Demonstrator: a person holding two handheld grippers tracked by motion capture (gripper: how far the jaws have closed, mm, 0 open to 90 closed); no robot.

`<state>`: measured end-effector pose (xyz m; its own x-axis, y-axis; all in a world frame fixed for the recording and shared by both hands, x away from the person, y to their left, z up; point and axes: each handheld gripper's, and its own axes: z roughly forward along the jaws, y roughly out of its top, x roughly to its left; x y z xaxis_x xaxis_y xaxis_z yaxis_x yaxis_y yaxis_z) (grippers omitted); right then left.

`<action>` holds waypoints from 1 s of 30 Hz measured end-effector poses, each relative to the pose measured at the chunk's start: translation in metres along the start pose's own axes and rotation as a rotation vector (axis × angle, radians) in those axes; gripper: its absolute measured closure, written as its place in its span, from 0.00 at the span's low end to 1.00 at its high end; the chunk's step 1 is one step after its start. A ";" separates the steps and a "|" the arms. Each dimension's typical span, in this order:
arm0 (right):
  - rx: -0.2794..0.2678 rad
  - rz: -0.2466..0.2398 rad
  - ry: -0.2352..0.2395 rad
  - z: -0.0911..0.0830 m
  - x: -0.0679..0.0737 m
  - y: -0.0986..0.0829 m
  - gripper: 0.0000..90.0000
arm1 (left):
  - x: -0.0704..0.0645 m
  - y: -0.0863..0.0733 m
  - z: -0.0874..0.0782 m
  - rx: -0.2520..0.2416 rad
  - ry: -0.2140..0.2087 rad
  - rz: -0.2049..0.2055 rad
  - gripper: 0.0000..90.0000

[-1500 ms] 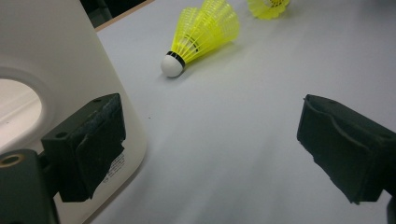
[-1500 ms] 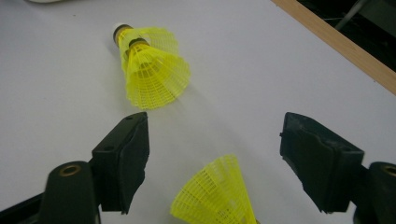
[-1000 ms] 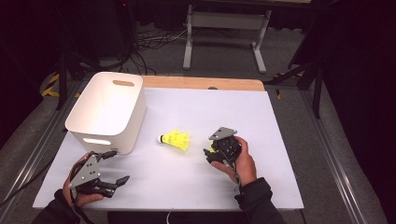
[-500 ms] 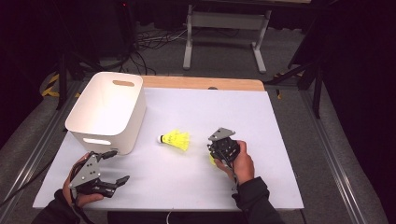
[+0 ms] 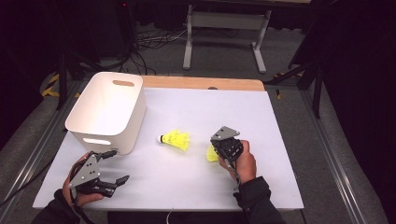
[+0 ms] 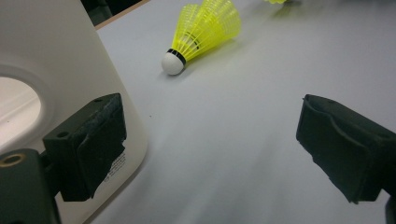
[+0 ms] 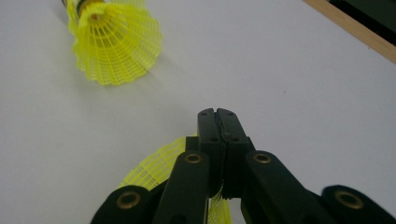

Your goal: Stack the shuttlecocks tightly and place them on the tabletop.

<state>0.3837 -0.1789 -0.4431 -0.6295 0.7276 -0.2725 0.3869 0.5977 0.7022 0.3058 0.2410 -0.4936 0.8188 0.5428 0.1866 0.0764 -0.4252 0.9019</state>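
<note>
Shuttlecocks, two of them and both yellow, are being seen on the white table (image 5: 280, 121). One shuttlecock (image 5: 211, 153) is being pinched by the right gripper (image 5: 223, 148) at the right of the table's near half; in the right gripper view the two black jaws are being pressed together on the yellow mesh skirt (image 7: 154, 168), which is bulging out to the left beneath them. The gripper is being held in the person's right hand (image 5: 242, 161), with the grey plate on top and the dark sleeve coming in from the near edge.

The other shuttlecock (image 5: 174, 139) is lying on its side near the middle of the table, apart from both grippers, with its white cork (image 6: 172, 63) pointed left toward the white bin (image 5: 106, 109) and its skirt opening to the right. It is lying just to the left of the held one, with a gap of bare table between them.

The left gripper (image 5: 112, 169) is being held low at the near left corner of the table, just on the near side of the bin. Its jaws are being kept spread wide and nothing is being gripped between them; in the left gripper view one pad (image 6: 88, 140) is being shown against the bin's white wall, though contact cannot be told, and the other pad (image 6: 345, 144) is being shown over bare table. The bin is standing at the far left, with a handle slot (image 5: 123, 83) in its far wall.
</note>
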 end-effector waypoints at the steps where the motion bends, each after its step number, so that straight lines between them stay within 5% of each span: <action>1: -0.016 0.004 0.006 -0.002 0.000 0.001 1.00 | 0.000 0.000 0.000 0.000 0.000 0.001 0.10; 6: -0.118 0.049 0.053 -0.010 0.001 0.009 1.00 | 0.000 0.001 -0.001 -0.004 0.004 0.003 0.10; 13: -0.288 0.161 0.207 -0.010 0.007 0.013 1.00 | 0.000 0.001 -0.002 -0.010 0.002 -0.001 0.10; 19: -0.289 0.206 0.255 -0.001 0.010 0.003 1.00 | 0.000 0.001 -0.001 -0.008 0.003 0.000 0.10; 30: -0.264 0.194 0.288 0.008 0.012 -0.007 0.97 | 0.000 0.000 -0.002 -0.010 0.003 0.002 0.10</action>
<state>0.3788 -0.1716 -0.4560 -0.7388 0.6721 0.0497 0.3549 0.3253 0.8765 0.3049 0.2420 -0.4927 0.8173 0.5443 0.1891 0.0696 -0.4190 0.9053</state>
